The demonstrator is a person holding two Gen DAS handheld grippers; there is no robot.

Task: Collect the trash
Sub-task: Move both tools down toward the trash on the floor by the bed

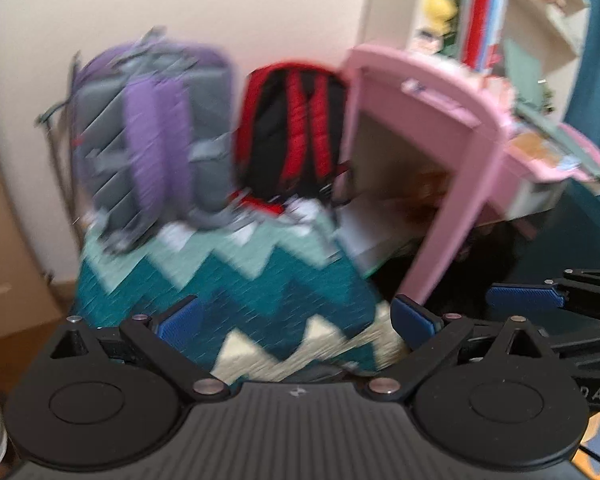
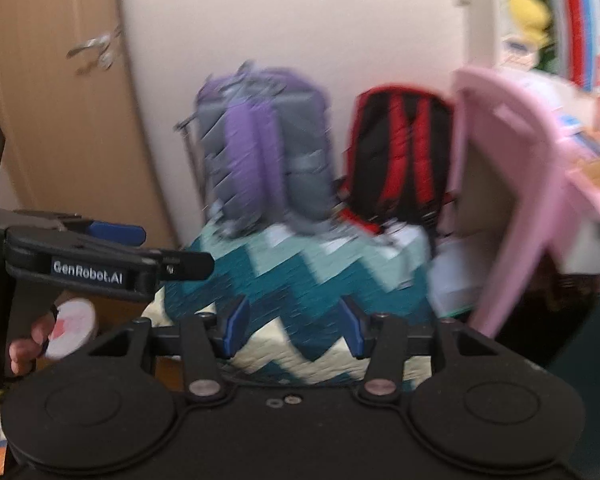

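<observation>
Both views are blurred by motion. A teal, mint and cream zigzag rug (image 1: 236, 292) (image 2: 300, 280) lies ahead on the floor. Small white scraps (image 1: 304, 210) (image 2: 398, 236) lie at its far end, by the foot of two backpacks; the blur hides what they are. My left gripper (image 1: 296, 316) hangs over the near end of the rug, open wide with nothing between its blue pads. My right gripper (image 2: 294, 332) is open too, narrower and empty, over the same rug. Each shows in the other's view: a right pad (image 1: 520, 296), and the left gripper (image 2: 178, 249) at the left.
A purple-grey backpack (image 1: 152, 132) (image 2: 264, 152) and a red-black backpack (image 1: 296, 128) (image 2: 400, 152) lean on the wall. A pink chair (image 1: 456, 168) (image 2: 512, 184) stands to the right before a cluttered shelf (image 1: 480, 20). A brown door (image 2: 60, 100) is at the left.
</observation>
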